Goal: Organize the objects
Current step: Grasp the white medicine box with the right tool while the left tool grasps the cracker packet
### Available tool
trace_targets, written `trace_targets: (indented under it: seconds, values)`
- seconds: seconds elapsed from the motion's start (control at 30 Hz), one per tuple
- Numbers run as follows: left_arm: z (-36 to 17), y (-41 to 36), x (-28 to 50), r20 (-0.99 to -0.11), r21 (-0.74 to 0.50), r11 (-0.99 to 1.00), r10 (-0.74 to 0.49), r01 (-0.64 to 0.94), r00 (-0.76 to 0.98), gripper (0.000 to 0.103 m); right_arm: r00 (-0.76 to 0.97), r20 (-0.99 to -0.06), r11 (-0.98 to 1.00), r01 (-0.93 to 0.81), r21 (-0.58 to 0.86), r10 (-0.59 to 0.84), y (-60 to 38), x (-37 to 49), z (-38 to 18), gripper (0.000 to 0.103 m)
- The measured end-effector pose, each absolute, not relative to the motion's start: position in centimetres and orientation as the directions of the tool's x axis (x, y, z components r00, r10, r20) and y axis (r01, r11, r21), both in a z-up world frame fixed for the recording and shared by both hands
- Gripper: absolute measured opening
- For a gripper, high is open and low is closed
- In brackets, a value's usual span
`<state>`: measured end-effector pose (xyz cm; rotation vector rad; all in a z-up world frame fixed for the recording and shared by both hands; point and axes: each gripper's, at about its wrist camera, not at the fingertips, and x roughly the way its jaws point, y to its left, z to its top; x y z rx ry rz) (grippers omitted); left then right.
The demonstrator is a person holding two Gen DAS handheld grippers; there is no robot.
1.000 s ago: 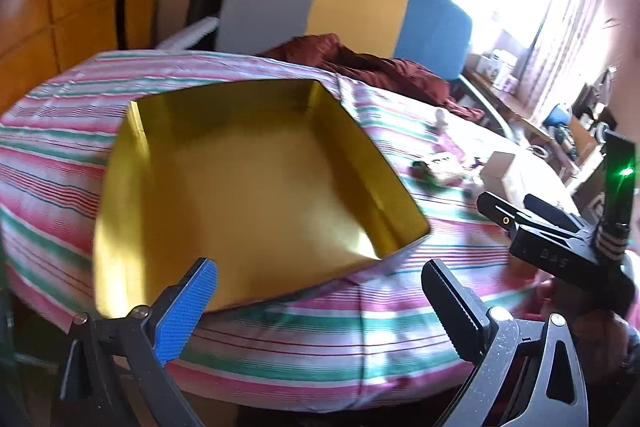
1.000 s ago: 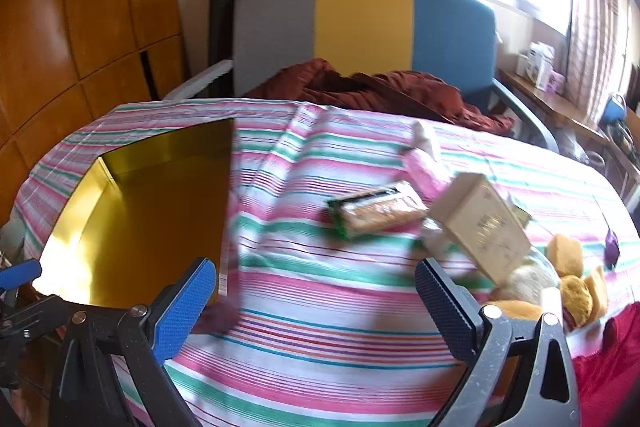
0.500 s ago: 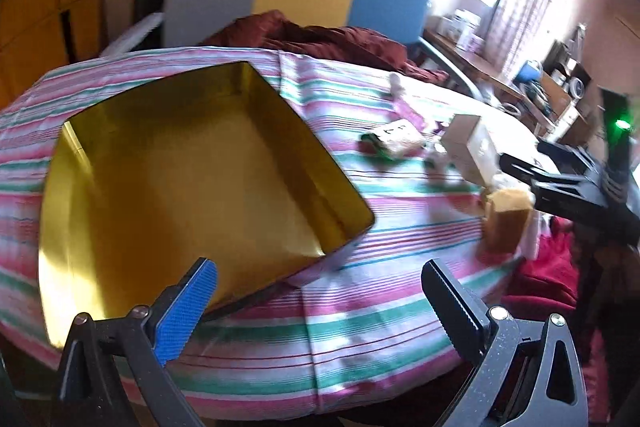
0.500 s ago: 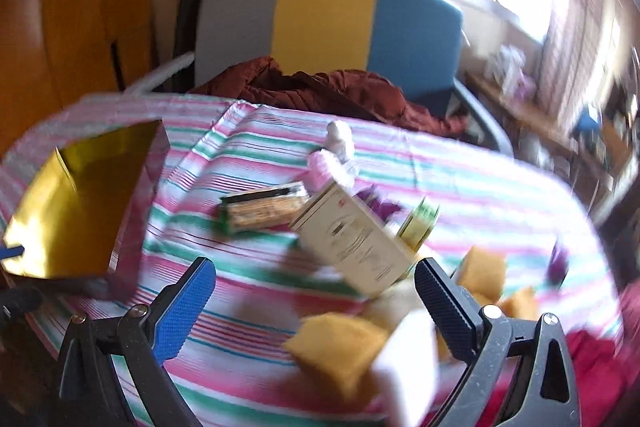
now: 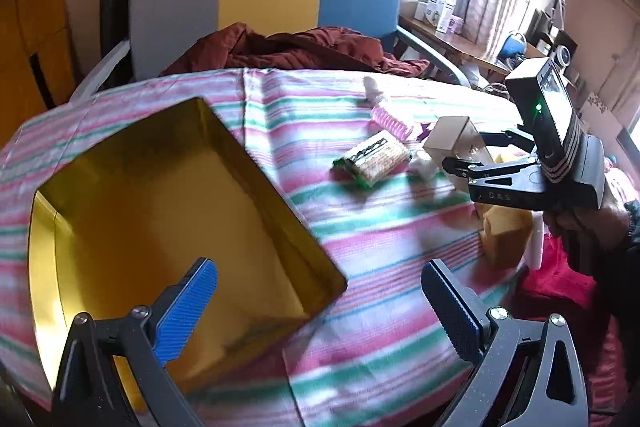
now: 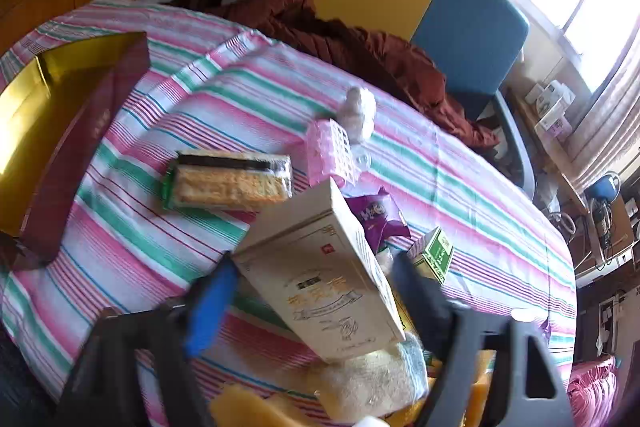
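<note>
Gold-lined open rectangular box (image 5: 168,211) is seen at the left of the striped cloth; the left gripper (image 5: 320,303) is held spread and empty over its near corner. Further right, the beige cardboard carton (image 6: 324,275) lies tilted on a pile of soft yellow sponges (image 6: 256,407). The right gripper (image 6: 316,291) is spread around it, not yet pinching. It is judged light and stiff; its long flat sides should be taken. The cracker packet (image 6: 230,183), pink plastic roller (image 6: 330,151) and small green box (image 6: 434,255) crowd near it.

L gripper (image 5: 318,307) & R gripper (image 6: 312,295): jaws apart
</note>
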<state>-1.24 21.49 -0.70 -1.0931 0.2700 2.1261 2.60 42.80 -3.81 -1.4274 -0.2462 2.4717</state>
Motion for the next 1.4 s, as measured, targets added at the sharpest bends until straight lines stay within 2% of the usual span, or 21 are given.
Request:
trace_targets:
  seconds: [0.13, 0.47, 0.57, 0.77, 0.97, 1.07, 1.17, 1.27, 1.4]
  values:
    - [-0.2, 23.9, -2.2, -0.771, -0.095, -0.697, 0.503, -0.710, -0.390, 0.100, -0.561, -0.797, -0.972, -0.188, -0.143, 0.226, 44.4, 3.7, -2.4, 0.054]
    - [-2.3, 32.7, -5.1, -0.830, 0.042, -0.625, 0.412, -0.779, -0.376, 0.092, -0.730, -0.677, -0.943, -0.283, 0.174, 0.094, 48.7, 6.4, 0.8, 0.053]
    - [-3.6, 35.5, -5.9, -0.854, 0.079, -0.594, 0.374, -0.801, -0.362, 0.087, -0.743, -0.665, -0.935, -0.281, 0.216, 0.070, 49.5, 6.4, 1.0, 0.053]
    - [-6.5, 39.5, -6.9, -0.896, 0.147, -0.546, 0.279, -0.825, -0.344, 0.087, -0.769, -0.638, -0.922, -0.273, 0.275, 0.037, 50.4, 6.8, 1.3, 0.053]
    - [-7.9, 41.8, -8.5, -0.912, 0.152, -0.545, 0.243, -0.824, -0.329, 0.087, -0.777, -0.628, -0.909, -0.279, 0.308, 0.026, 51.0, 7.4, 1.3, 0.053]
    - [-8.8, 42.8, -9.1, -0.924, 0.141, -0.542, 0.228, -0.829, -0.306, 0.081, -0.777, -0.629, -0.908, -0.280, 0.313, 0.023, 51.2, 7.4, 1.3, 0.053]
    - [-8.7, 43.0, -9.3, -0.922, 0.067, -0.542, 0.287, -0.838, -0.260, 0.052, -0.774, -0.633, -0.906, -0.283, 0.313, 0.023, 51.3, 7.5, 1.1, 0.053]
    - [-8.3, 42.6, -8.5, -0.910, 0.085, -0.550, 0.297, -0.831, -0.290, 0.050, -0.768, -0.640, -0.907, -0.289, 0.306, 0.029, 51.4, 7.4, 0.9, 0.053]
    - [-6.6, 40.2, -7.5, -0.886, 0.038, -0.590, 0.354, -0.807, -0.300, 0.050, -0.766, -0.642, -0.910, -0.292, 0.295, 0.038, 51.2, 7.6, 0.9, 0.053]
